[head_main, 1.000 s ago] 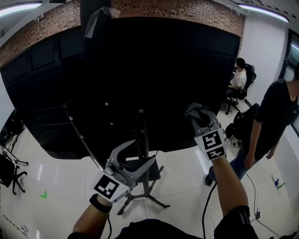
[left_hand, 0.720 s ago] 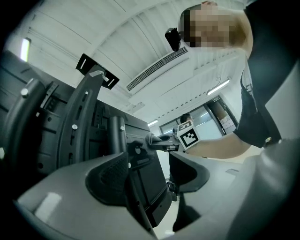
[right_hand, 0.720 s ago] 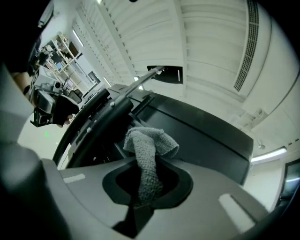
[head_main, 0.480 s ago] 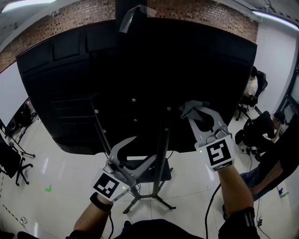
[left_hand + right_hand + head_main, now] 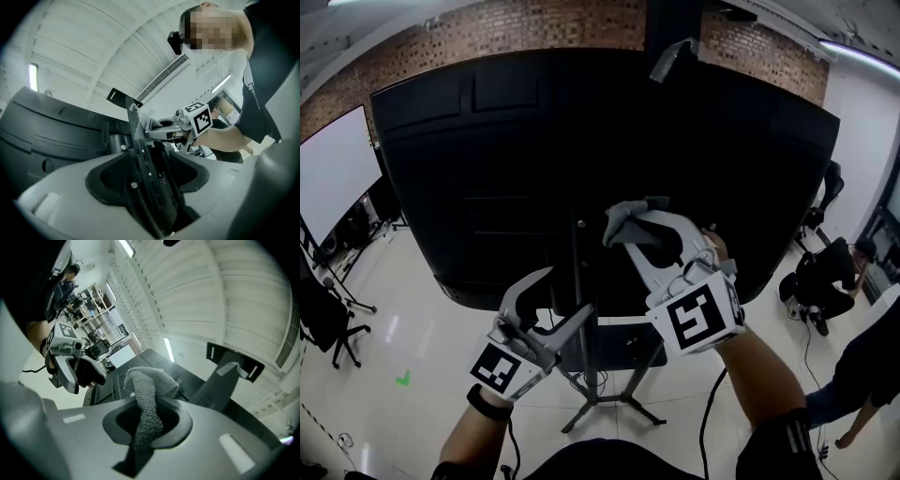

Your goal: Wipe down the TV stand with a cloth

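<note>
The black back of a big TV [image 5: 487,187] fills the head view, mounted on a stand with a dark upright [image 5: 578,253] and splayed feet [image 5: 614,408]. My right gripper [image 5: 623,225] is shut on a grey cloth [image 5: 628,216], held against the TV back just right of the upright. In the right gripper view the cloth [image 5: 147,394] bunches out between the jaws. My left gripper [image 5: 567,295] sits lower on the upright; in the left gripper view the black perforated rail [image 5: 150,183] runs between its jaws, which look closed on it.
A white screen [image 5: 333,169] and an office chair [image 5: 323,323] stand at the left. A seated person [image 5: 825,277] and another person [image 5: 872,375] are at the right. A cable [image 5: 710,427] trails down from my right arm over the glossy white floor.
My right gripper has carried the cloth leftward across the TV back, close to the upright. My view has swung round to the right of the stand. The left gripper has stayed on the upright.
</note>
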### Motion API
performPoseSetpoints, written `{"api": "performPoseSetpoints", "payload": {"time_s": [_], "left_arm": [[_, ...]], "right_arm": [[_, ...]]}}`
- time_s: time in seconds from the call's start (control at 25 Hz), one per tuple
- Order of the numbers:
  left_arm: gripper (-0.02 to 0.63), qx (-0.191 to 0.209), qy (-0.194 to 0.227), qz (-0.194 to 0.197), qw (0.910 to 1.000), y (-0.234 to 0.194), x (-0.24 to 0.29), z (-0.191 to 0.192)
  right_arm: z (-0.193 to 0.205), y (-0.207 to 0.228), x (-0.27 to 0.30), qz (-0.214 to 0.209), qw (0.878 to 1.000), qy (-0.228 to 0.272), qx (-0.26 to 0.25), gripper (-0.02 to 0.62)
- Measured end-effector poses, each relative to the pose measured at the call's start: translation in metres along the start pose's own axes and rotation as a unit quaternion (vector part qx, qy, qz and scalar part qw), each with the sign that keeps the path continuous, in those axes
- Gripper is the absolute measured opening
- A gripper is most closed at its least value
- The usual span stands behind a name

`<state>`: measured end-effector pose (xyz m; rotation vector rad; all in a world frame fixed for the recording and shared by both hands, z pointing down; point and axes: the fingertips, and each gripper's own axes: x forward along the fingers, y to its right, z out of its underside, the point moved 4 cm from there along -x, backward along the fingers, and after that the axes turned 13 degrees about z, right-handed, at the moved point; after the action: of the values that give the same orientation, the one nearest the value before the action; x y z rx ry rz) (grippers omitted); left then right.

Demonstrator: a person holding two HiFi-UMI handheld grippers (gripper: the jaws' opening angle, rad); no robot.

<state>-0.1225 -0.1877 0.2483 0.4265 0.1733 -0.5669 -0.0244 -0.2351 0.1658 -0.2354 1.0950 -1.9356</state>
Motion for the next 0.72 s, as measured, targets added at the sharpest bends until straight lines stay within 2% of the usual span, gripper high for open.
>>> {"api": "performPoseSetpoints", "payload": {"time_s": [0.2,0.32,0.52,0.72], "left_arm": [[0.288,-0.002,-0.03,-0.024,0.9993,-0.03,-0.052,-0.003],[0.288,0.015,-0.004,-0.033,0.9993,-0.045,-0.078,-0.009],[0.288,0.008,0.0,-0.052,0.9986,-0.065,-0.111,-0.006],[0.288,-0.007,-0.023,-0.07,0.9973,-0.083,-0.138,0.011]], "right_arm": [[-0.038,-0.054,0.052,-0.031,0.999,0.003,-0.035,0.037],[-0.054,-0.089,0.08,-0.046,0.995,-0.009,-0.091,0.037],[-0.079,-0.143,0.125,-0.085,0.98,-0.03,-0.177,0.037],[-0.082,-0.173,0.169,-0.095,0.962,-0.065,-0.248,0.037]]}}
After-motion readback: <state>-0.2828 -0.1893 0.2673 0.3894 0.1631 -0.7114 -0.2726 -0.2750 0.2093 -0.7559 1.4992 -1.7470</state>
